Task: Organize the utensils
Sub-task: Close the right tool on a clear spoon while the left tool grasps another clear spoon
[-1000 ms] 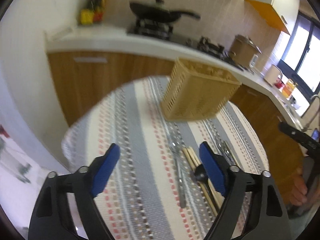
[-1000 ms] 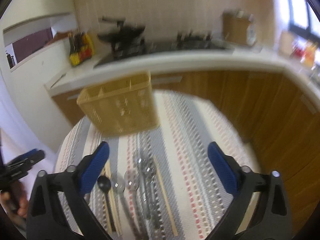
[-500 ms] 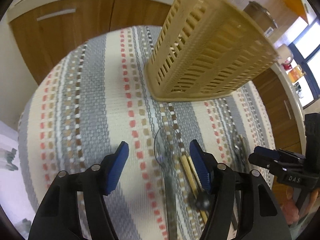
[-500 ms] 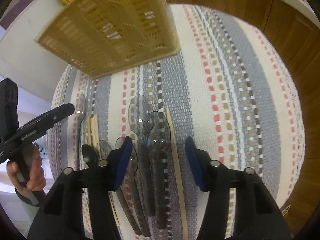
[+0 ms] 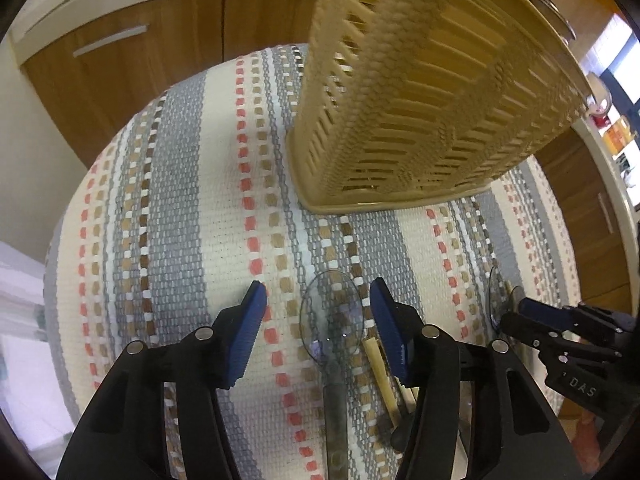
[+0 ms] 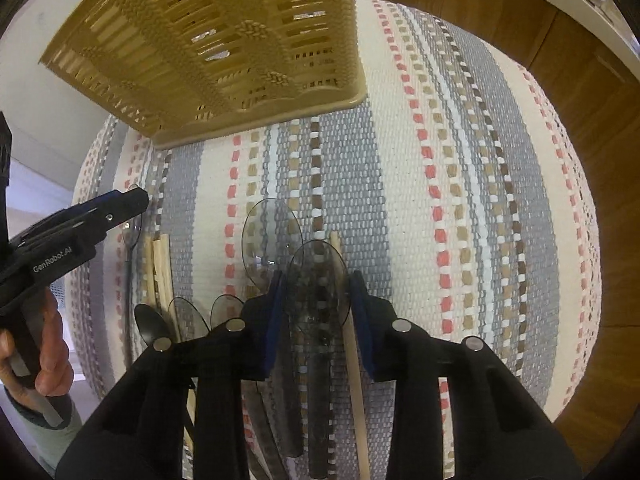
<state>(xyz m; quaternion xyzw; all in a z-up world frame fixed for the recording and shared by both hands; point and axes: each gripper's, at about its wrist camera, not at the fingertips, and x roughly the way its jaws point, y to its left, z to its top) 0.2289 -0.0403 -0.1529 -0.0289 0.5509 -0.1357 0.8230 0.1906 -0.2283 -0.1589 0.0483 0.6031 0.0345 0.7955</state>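
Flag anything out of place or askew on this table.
Nothing damaged or spilled. The utensils lie loose on the striped cloth instead of in the basket: clear spoons overlap, and one chopstick lies apart from the chopstick pair.

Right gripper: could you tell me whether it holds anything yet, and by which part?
Nothing is held yet: the right gripper straddles the bowl of a clear grey plastic spoon lying on the striped woven mat, jaws apart.

1 basket (image 6: 224, 44), 5 clear spoons (image 6: 272, 240), 1 black spoon (image 6: 150, 326), 3 chopsticks (image 6: 162, 264).
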